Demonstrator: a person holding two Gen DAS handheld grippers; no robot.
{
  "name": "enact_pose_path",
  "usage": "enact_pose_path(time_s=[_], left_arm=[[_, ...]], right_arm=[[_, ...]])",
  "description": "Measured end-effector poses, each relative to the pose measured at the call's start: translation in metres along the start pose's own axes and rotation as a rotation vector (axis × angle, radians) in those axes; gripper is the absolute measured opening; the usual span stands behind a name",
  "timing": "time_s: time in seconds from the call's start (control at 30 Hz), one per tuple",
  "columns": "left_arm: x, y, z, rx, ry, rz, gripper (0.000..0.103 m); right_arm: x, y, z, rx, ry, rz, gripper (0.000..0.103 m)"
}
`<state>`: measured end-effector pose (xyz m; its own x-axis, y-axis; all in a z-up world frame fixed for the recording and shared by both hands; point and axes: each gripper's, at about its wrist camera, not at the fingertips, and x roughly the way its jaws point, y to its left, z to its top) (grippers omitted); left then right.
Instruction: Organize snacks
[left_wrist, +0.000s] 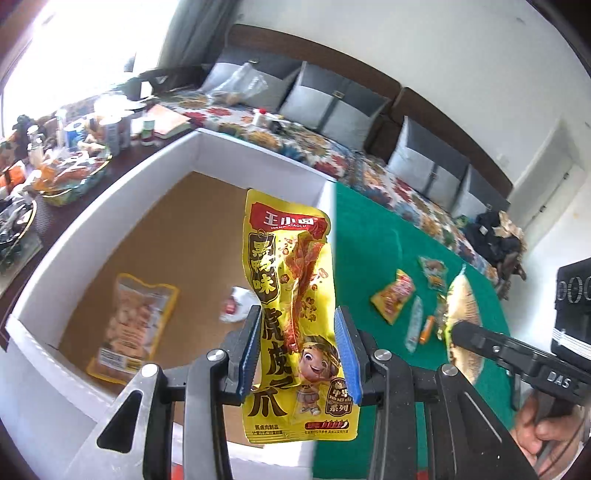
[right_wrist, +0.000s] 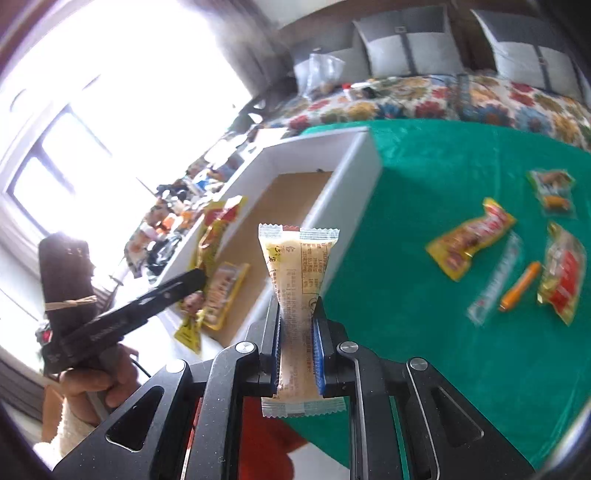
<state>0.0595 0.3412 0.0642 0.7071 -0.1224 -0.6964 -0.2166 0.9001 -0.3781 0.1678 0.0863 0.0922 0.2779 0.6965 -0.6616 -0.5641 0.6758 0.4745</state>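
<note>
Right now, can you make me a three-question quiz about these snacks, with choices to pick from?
1. Where is the white box?
A. left of the green cloth
B. on the sofa
C. on the floor

2. What colour is the packet in the left claw?
A. blue
B. yellow
C. purple

3. What is the right claw doing?
A. hanging empty
B. resting in the box
C. pinching a pale packet

Answers: A, the box borders the cloth's left edge; B, a yellow wrapper; C, both pads press it.

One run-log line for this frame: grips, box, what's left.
left gripper: shut on yellow chicken-feet pouch | right gripper: shut on beige sachet | white box: two packets inside | green cloth: several loose
</note>
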Motion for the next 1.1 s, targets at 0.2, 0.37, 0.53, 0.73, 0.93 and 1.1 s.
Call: enact_pose_path(time_s=[0.2, 0.37, 0.53, 0.73, 0.93, 1.1], left_arm=[[0.045, 0.062, -0.015, -0.018, 0.092, 0.307, 0.078], [0.041, 0.067, -0.052, -0.044, 0.086, 0.303, 0.078], [0.018, 0.001, -0.047, 0.016, 0.022, 0.199, 0.081], [0.032, -0.13, -0.049, 0.19, 0.014, -0.008, 0.102], [0.126, -0.212, -0.107, 0.27, 0.185, -0.026, 0.102], [0.193, -0.241, -0.151, 0.324, 0.247, 0.026, 0.101]], right_arm=[[0.072, 0.036, 0.004, -0.07, 0.063, -0.002, 0.058], [0.048, -0.022, -0.047, -0.081, 0.032, -0.116, 0.066], [-0.001, -0.122, -0.114, -0.152, 0.013, -0.453, 0.069], [-0.082, -0.25, -0.17, -0.002, -0.018, -0.746, 0.069], [-0.144, -0.306, -0.188, 0.199, -0.157, -0.832, 0.072], [-0.152, -0.32, -0.185, 0.201, -0.156, -0.839, 0.075]])
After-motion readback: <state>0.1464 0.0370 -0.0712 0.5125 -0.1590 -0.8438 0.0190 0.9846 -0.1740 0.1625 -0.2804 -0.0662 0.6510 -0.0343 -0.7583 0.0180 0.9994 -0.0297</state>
